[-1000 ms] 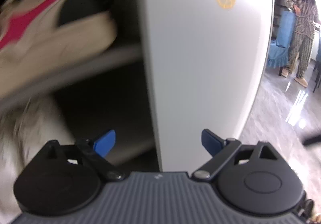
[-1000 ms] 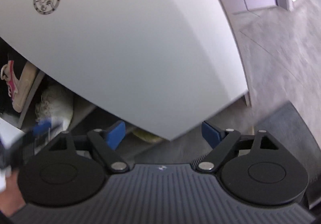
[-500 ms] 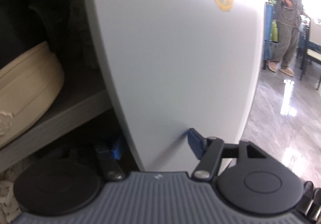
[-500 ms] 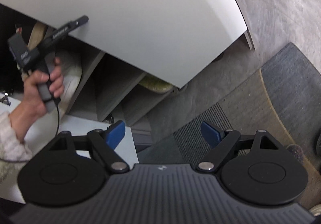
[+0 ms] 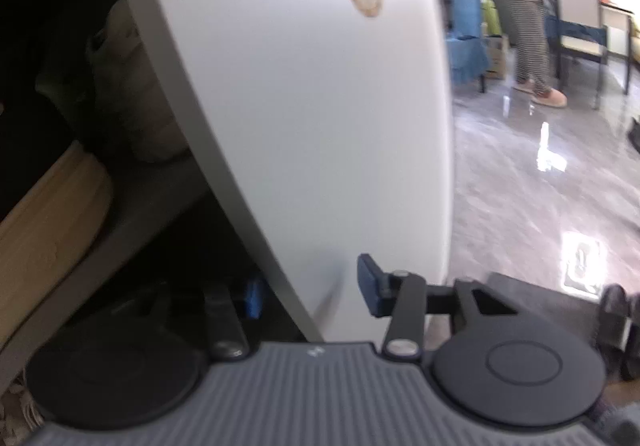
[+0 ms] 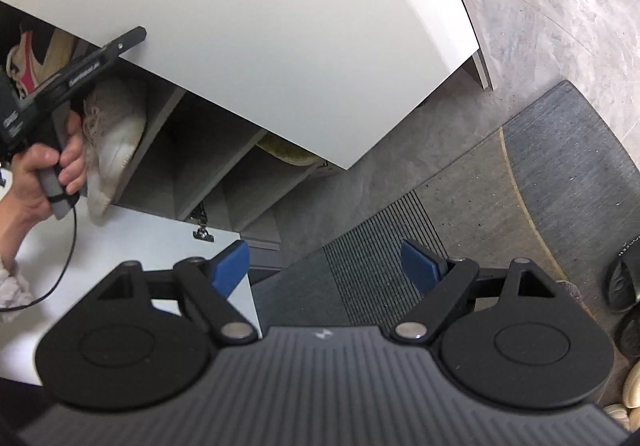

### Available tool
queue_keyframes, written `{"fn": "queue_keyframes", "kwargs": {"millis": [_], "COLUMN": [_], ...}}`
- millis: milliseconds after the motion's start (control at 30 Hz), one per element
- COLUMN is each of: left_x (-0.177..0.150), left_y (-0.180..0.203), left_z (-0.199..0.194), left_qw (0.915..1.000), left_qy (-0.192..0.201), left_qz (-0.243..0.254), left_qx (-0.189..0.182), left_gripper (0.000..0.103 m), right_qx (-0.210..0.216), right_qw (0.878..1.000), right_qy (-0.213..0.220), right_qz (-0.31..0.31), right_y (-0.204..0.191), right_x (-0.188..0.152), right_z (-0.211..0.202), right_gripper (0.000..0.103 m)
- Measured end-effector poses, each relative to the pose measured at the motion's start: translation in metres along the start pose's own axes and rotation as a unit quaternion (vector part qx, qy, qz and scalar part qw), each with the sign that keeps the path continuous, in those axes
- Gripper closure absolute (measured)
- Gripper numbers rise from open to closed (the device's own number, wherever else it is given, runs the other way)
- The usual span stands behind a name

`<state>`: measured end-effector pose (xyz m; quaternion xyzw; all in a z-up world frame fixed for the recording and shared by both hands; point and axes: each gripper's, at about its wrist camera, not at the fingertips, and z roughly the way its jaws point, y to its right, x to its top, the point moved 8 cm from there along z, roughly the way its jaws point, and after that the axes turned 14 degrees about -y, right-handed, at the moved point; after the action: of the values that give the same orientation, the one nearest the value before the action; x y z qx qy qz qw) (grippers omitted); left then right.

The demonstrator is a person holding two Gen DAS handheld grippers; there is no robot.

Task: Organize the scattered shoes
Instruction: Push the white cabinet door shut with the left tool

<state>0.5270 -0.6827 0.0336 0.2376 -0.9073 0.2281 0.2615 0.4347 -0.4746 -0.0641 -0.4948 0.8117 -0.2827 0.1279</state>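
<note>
My left gripper (image 5: 308, 290) has its fingers closed in on either side of the edge of the white cabinet door (image 5: 304, 106); in the right wrist view it (image 6: 132, 36) meets the door's (image 6: 248, 30) edge. Behind the door, a beige shoe (image 5: 44, 214) lies on a grey shelf (image 5: 132, 214). The right wrist view shows a white sneaker (image 6: 112, 126), a pink-and-cream shoe (image 6: 24, 62) and a yellowish shoe (image 6: 288, 150) on the shelves. My right gripper (image 6: 326, 266) is open and empty above the floor mat (image 6: 380, 254).
A dark rug (image 6: 568, 174) lies on the grey floor at right, with dark slippers (image 6: 624, 286) and pale shoes (image 6: 628, 394) at its right edge. A person in striped clothes (image 5: 520, 6) stands far off by chairs (image 5: 580, 26) on glossy floor.
My left gripper moved in from the shelf side and closed its fingers onto the door's edge. My right gripper pulled back and down from the door toward the mat.
</note>
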Motion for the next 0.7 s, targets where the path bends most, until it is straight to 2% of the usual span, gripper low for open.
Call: {"fn": "queue_keyframes", "kwargs": {"millis": [167, 300, 367, 633, 700], "left_x": [-0.002, -0.004, -0.01, -0.001, -0.007], "left_y": [0.041, 0.072, 0.073, 0.119, 0.116], "left_z": [-0.021, -0.029, -0.042, -0.066, -0.082], "left_qw": [0.9994, 0.9987, 0.9985, 0.9962, 0.9966], "left_qy": [0.011, 0.015, 0.017, 0.019, 0.019], "left_qz": [0.024, -0.007, -0.007, -0.02, -0.011], "left_qx": [-0.024, -0.048, -0.051, -0.082, -0.079], "left_gripper": [0.071, 0.072, 0.072, 0.072, 0.072], "right_qx": [-0.014, -0.034, -0.041, -0.051, -0.051], "right_qw": [1.0, 0.999, 0.999, 0.987, 0.983], "right_qy": [-0.013, -0.015, -0.012, 0.049, 0.061], "right_qz": [0.002, 0.02, 0.033, 0.146, 0.166], "right_y": [-0.001, 0.004, 0.009, 0.042, 0.05], "right_x": [-0.007, -0.019, -0.025, -0.067, -0.08], "right_z": [-0.001, -0.007, -0.01, -0.041, -0.048], "right_gripper": [0.018, 0.018, 0.018, 0.018, 0.018]}}
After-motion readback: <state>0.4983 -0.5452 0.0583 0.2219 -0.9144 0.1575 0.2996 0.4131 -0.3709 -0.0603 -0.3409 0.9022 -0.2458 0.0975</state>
